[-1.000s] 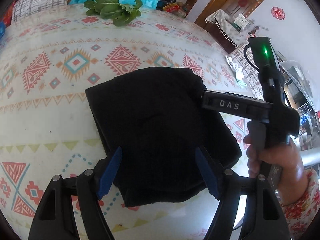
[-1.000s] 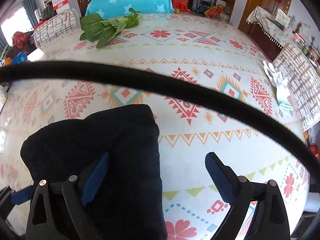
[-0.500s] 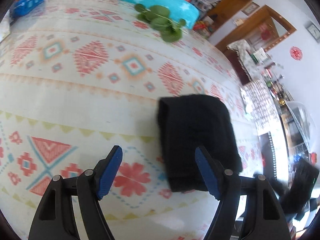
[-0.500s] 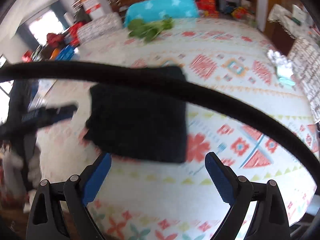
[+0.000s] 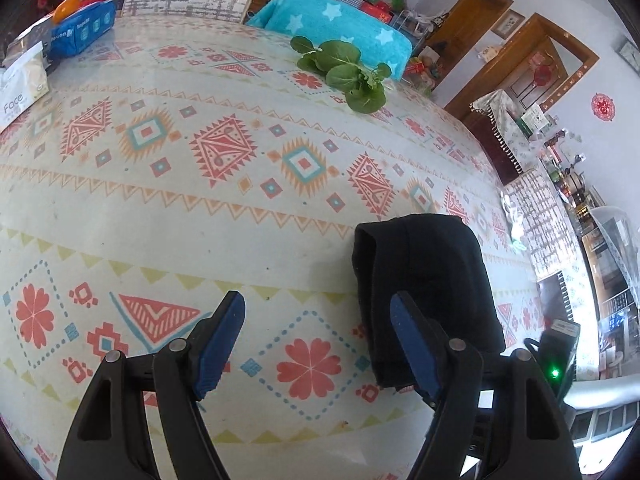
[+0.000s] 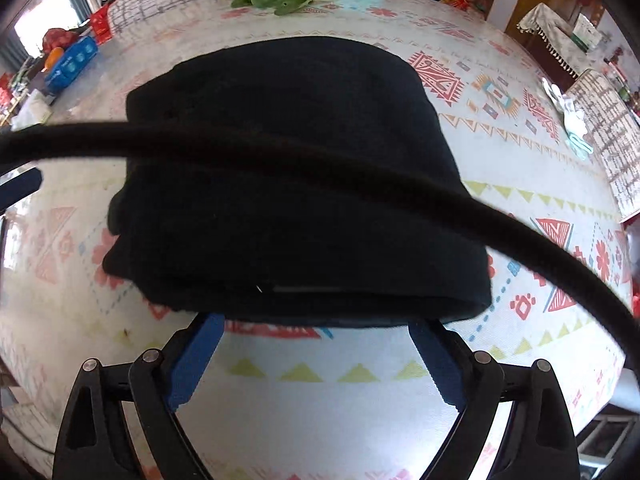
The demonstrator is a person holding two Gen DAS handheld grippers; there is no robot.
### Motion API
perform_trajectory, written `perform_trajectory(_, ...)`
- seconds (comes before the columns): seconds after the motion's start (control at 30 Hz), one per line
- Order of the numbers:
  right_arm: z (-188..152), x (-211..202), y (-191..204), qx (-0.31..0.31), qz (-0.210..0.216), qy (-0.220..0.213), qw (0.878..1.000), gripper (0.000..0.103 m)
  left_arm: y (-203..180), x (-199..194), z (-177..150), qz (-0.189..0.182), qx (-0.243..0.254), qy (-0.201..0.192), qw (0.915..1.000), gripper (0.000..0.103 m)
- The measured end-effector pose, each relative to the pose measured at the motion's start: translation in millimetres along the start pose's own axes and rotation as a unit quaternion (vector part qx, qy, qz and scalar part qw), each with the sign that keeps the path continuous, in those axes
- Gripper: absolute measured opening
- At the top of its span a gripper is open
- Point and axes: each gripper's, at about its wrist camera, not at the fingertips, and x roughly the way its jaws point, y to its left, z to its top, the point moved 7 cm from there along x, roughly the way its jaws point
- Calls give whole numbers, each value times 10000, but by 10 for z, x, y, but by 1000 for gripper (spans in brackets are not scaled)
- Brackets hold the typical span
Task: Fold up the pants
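The black pants [image 6: 288, 176] lay folded into a thick, soft-edged bundle on the table [image 5: 168, 240], whose glossy cloth carried a printed pattern of coral diamonds, teal squares, yellow triangles and red flowers. The fabric was matte and so dark that its layers showed only at the rounded edges, where stacked folds could just be made out. In the left wrist view the bundle [image 5: 424, 288] sat to the right of the left gripper [image 5: 316, 344], whose ribbed blue pads [image 5: 218, 344] stood wide apart with nothing between them; its right finger overlapped the bundle's near corner. The right gripper [image 6: 312, 360] was likewise spread and empty, its blue fingertips partly hidden under the near fold of the cloth, so contact could not be judged. A thick black cable [image 6: 360, 176] arched across that view and blotted out a strip of the pants. Leafy greens [image 5: 344, 72] lay far off near a turquoise star-printed towel [image 5: 332, 28]; a blue packet [image 5: 80, 32] sat at the left edge.
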Motion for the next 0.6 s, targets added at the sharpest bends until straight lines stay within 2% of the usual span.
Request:
perform_trajectory(0.13, 83, 75, 137, 70, -222, 19, 9997, 99, 81, -46, -2, -31, -116, -53, 9999, 74)
perform_trajectory(0.4, 377, 186, 154, 523, -247, 21, 9983, 103, 214, -95, -42, -84, -275, -75, 9996, 74)
perform_trajectory(0.6, 418, 177, 182, 377, -175, 1, 9991, 103, 197, -97, -96, 55, -211, -94, 9997, 74)
